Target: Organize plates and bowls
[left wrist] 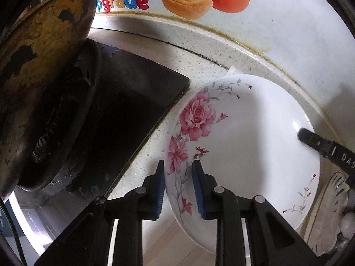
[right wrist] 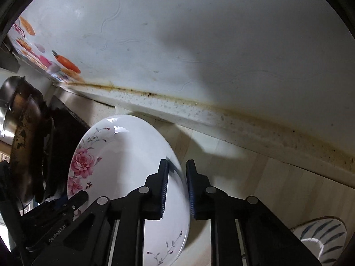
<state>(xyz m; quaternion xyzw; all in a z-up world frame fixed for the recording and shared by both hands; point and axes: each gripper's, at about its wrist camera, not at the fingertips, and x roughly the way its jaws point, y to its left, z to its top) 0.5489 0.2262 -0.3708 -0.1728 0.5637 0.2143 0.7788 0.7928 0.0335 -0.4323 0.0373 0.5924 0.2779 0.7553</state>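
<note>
Both grippers are engaged on one rose-patterned white plate (left wrist: 244, 137), which sits near the back edge of the speckled countertop (left wrist: 199, 51), just beside the right-hand edge of the black stove top (left wrist: 133, 102) and partly over a pale wood-grain board (right wrist: 255, 173). The left gripper (left wrist: 178, 190) straddles the plate's left rim, one blue pad on each side; a gap shows beside the inner pad, so the jaws are narrowed around the rim but not visibly clamped. The right gripper (right wrist: 176, 190) straddles the opposite rim likewise, the rim passing between its pads with a sliver of space on the outer side. The plate appears tilted, though whether it is lifted or resting cannot be told. Judgement: the step in hand is a two-sided grasp of this plate, before carrying it to a stack. The next move calls for closing both claws evenly and lifting level, clear of the scorched wok (left wrist: 40, 71) to the left. A blue-striped bowl (right wrist: 321, 239) waits toward the counter's right end.
</note>
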